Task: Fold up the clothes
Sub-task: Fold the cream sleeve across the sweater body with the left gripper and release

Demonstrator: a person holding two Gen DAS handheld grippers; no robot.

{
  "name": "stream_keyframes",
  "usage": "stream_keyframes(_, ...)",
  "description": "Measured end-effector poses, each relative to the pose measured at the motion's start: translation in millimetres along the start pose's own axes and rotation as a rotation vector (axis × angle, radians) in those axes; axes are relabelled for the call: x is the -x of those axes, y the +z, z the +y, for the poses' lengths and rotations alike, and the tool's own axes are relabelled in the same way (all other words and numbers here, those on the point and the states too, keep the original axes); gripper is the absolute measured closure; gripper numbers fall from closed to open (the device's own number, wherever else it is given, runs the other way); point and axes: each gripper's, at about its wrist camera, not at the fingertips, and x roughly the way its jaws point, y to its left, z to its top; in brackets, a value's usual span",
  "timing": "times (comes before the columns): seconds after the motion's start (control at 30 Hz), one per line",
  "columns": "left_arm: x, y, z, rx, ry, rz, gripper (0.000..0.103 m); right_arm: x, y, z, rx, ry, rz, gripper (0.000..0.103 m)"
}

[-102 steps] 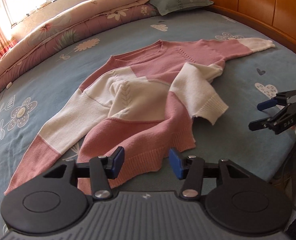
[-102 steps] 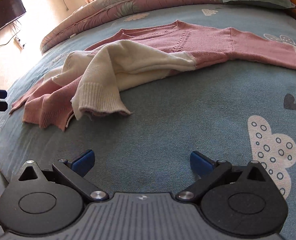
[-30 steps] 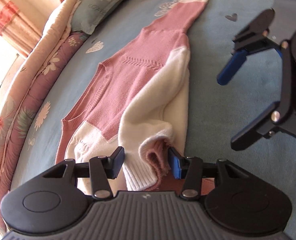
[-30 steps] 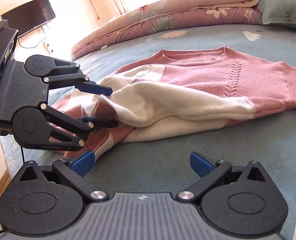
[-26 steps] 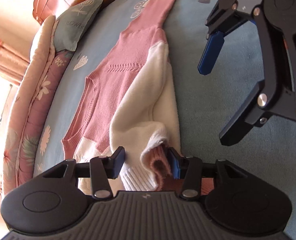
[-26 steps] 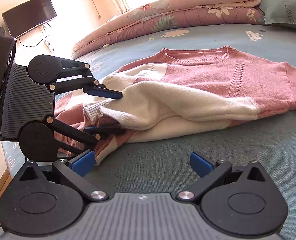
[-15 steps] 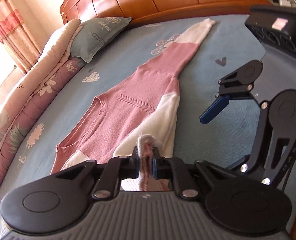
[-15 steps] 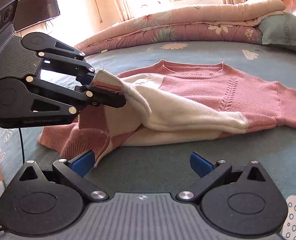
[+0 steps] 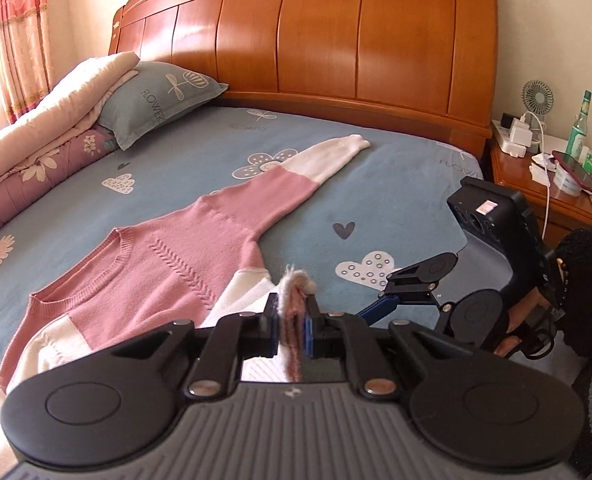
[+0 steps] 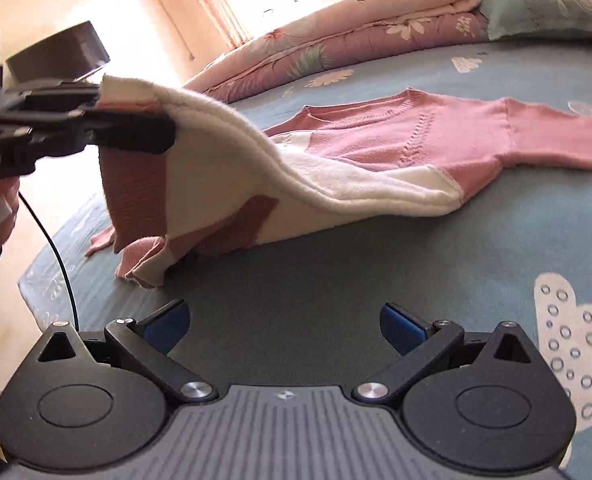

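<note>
A pink and white knit sweater [image 9: 167, 280] lies across the blue bed sheet [image 9: 376, 184], one sleeve stretched toward the headboard. My left gripper [image 9: 291, 326] is shut on the cuff of the other sleeve and holds it lifted off the bed. In the right wrist view that left gripper [image 10: 135, 128] is at the upper left. From it the white sleeve drapes down to the sweater's body [image 10: 416, 136], and a pink piece hangs below. My right gripper [image 10: 281, 320] is open and empty above bare sheet, in front of the raised fold. It also shows as the right gripper [image 9: 380, 300] beside the left one.
A blue pillow [image 9: 159, 96] and a rolled floral quilt [image 9: 35, 152] lie along the far side of the bed. A wooden headboard [image 9: 336, 40] stands behind. A nightstand [image 9: 536, 176] holds a fan, a bottle and a phone. The bed's edge [image 10: 55, 280] drops off at the left.
The left gripper's jaws closed on the sleeve cuff, then it rose and rolled, lifting the sleeve off the bed. The right gripper slid sideways over the sheet, still open.
</note>
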Motion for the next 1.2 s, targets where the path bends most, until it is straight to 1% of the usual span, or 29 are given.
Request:
stream_keyframes(0.03, -3, -1, -7, -0.002, -0.019, 0.006, 0.094, 7, -3, -6, -0.023, -0.015, -0.003, 0.000)
stream_keyframes(0.17, -19, -3, -34, -0.016, -0.091, 0.033, 0.094, 39, -19, -15, -0.040, -0.101, -0.016, 0.000)
stream_keyframes(0.23, -26, -3, -44, -0.007, -0.118, 0.040, 0.094, 51, -25, -21, -0.054, -0.120, -0.020, 0.000)
stream_keyframes(0.37, -38, 2, -56, 0.015, -0.147, 0.018, 0.094, 77, -36, -34, -0.114, -0.145, -0.046, 0.000)
stream_keyframes(0.5, -53, 10, -68, 0.017, -0.173, 0.003, 0.094, 96, -43, -51, -0.166, -0.192, -0.080, 0.000)
stream_keyframes(0.67, -79, 19, -88, 0.000, -0.218, 0.022, 0.094, 116, -46, -62, -0.185, -0.240, -0.113, 0.000)
stream_keyframes(0.77, -87, 16, -101, -0.019, -0.250, 0.036, 0.094, 126, -46, -69, -0.190, -0.271, -0.123, 0.000)
stream_keyframes(0.83, -89, 11, -102, -0.004, -0.285, 0.032, 0.103, 132, -48, -76, -0.217, -0.284, -0.133, 0.000)
stream_keyframes(0.87, -89, 10, -102, 0.003, -0.286, 0.029, 0.103, 135, -49, -80, -0.238, -0.280, -0.141, 0.000)
stream_keyframes(0.9, -89, 7, -101, 0.000, -0.271, 0.031, 0.103, 137, -50, -83, -0.265, -0.266, -0.150, 0.000)
stream_keyframes(1.0, -89, -1, -90, 0.016, -0.227, 0.068, 0.103, 138, -50, -91, -0.333, -0.210, -0.171, 0.000)
stream_keyframes(1.03, -88, -5, -85, 0.025, -0.210, 0.085, 0.101, 135, -49, -91, -0.346, -0.179, -0.170, 0.000)
stream_keyframes(1.1, -85, -14, -75, 0.045, -0.173, 0.122, 0.100, 123, -46, -91, -0.369, -0.114, -0.154, 0.000)
stream_keyframes(1.2, -77, -32, -56, 0.090, -0.104, 0.180, 0.099, 97, -43, -93, -0.418, -0.013, -0.102, 0.000)
